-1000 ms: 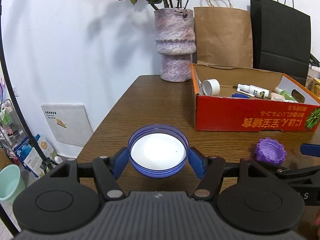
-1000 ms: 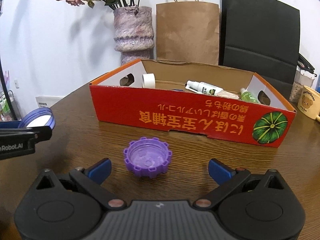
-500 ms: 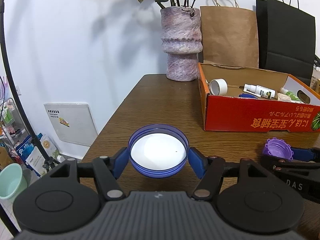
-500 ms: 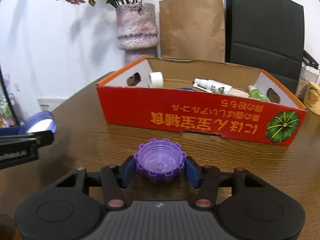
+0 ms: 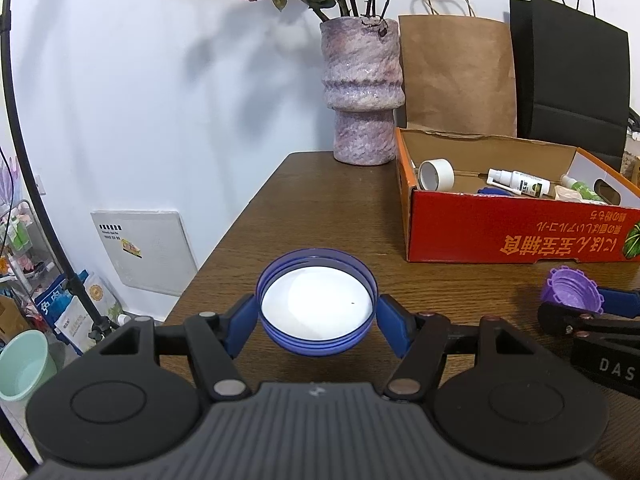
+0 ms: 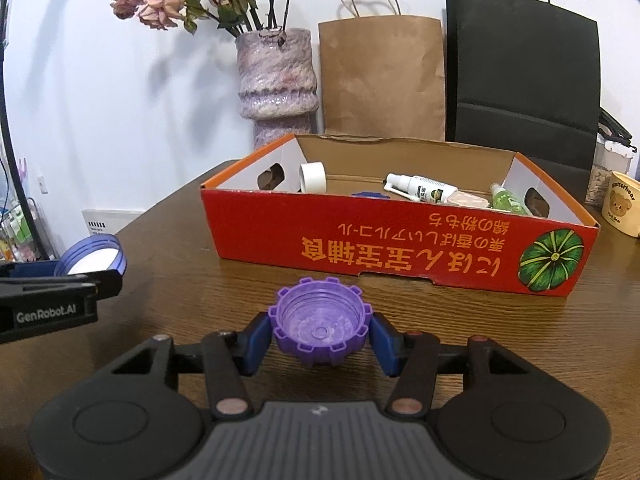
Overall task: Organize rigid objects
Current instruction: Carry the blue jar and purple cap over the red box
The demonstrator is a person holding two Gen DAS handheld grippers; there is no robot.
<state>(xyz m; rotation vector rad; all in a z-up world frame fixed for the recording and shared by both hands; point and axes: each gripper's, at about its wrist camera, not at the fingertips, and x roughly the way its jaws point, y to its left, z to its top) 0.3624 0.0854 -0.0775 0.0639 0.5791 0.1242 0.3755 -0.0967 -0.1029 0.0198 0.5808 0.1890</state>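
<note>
A brown wooden table carries everything, with a white wall behind it. Against that wall at the far side stand a black paper bag and a brown paper bag, and left of them a mottled pink-and-purple vase of dried roses. In front of the bags sits a red cardboard box with orange lettering and a green pumpkin picture, open on top; inside it lie a roll of white tape at the left, a white spray bottle in the middle and a small green bottle toward the right. Near the table's left side, the left gripper pinches a blue lid with a white inside between its blue pads, hollow side up. To its right, in front of the box, the right gripper has just been closing, and its pads now press on both sides of a purple notched cap, also hollow side up. A cream mug with a bear picture stands at the far right edge.
</note>
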